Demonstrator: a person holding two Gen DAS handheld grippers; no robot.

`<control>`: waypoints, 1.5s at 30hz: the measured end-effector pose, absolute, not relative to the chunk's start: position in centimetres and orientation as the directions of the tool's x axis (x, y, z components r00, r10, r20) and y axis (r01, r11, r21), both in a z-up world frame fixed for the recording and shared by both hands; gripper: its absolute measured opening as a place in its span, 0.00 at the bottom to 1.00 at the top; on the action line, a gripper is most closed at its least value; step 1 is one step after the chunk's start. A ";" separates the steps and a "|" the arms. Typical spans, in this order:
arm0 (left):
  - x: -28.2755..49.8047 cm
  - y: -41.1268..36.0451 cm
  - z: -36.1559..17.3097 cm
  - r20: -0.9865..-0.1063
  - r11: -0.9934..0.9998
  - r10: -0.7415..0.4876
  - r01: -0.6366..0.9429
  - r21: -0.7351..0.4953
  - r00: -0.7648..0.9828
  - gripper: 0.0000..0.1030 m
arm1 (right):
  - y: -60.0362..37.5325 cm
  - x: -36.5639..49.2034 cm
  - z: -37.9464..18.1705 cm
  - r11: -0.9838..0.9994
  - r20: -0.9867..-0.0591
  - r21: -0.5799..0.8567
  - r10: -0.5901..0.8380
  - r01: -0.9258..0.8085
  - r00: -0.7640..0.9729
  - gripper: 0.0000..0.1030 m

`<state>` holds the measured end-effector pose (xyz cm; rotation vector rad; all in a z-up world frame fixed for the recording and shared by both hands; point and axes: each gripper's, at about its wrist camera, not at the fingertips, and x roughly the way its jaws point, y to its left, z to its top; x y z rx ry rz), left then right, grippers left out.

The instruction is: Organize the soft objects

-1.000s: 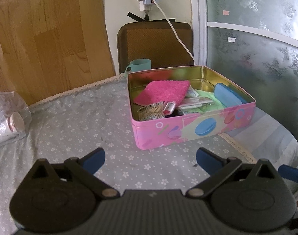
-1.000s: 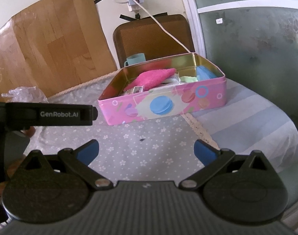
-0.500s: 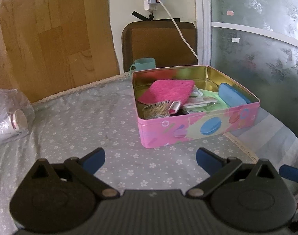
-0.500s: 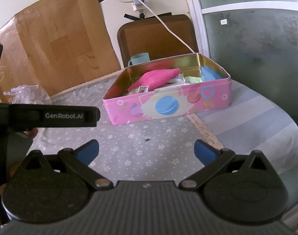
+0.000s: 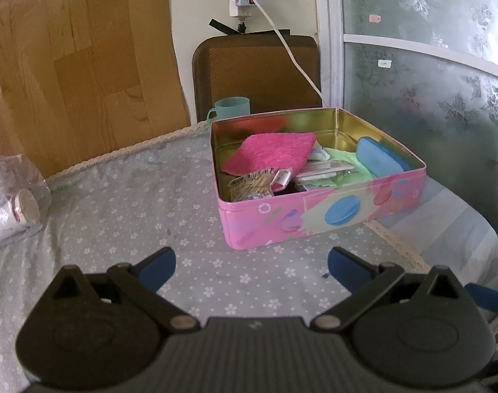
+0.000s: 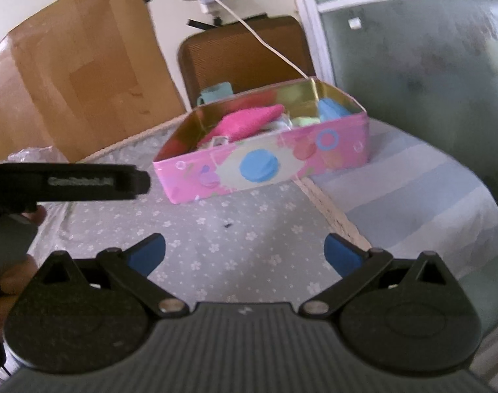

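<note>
Both tools farther from tin (image 5: 321, 209)

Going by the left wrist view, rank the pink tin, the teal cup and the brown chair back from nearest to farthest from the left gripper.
From the left gripper:
1. Pink tin, on the tablecloth ahead, slightly right.
2. Teal cup, behind the tin's far left corner.
3. Brown chair back, beyond the cup, by the wall.

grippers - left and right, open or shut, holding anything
left gripper: open, holding nothing, short of the pink tin.
right gripper: open, holding nothing.
</note>
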<state>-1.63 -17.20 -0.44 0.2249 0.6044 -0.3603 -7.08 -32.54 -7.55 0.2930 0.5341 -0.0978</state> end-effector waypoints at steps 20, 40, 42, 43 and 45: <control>-2.1 -16.0 -0.4 -0.594 0.920 -0.269 0.384 0.074 0.758 1.00 | -31.5 -7.4 -7.6 0.962 -0.508 0.237 0.005 0.134 0.861 1.00; -1.8 -15.0 -1.2 -0.605 0.931 -0.258 0.362 0.053 0.753 1.00 | -30.0 -7.2 -7.6 0.969 -0.510 0.219 0.013 0.115 0.860 1.00; -1.8 -14.9 -1.2 -0.606 0.931 -0.259 0.362 0.051 0.752 1.00 | -29.8 -7.2 -7.6 0.969 -0.511 0.217 0.012 0.116 0.860 1.00; -1.7 -14.9 -1.2 -0.606 0.931 -0.257 0.360 0.051 0.752 1.00 | -29.7 -7.1 -7.7 0.969 -0.511 0.217 0.013 0.115 0.859 1.00; -1.7 -14.8 -1.2 -0.605 0.934 -0.253 0.355 0.052 0.755 1.00 | -29.7 -7.0 -7.7 0.970 -0.512 0.217 0.016 0.111 0.859 1.00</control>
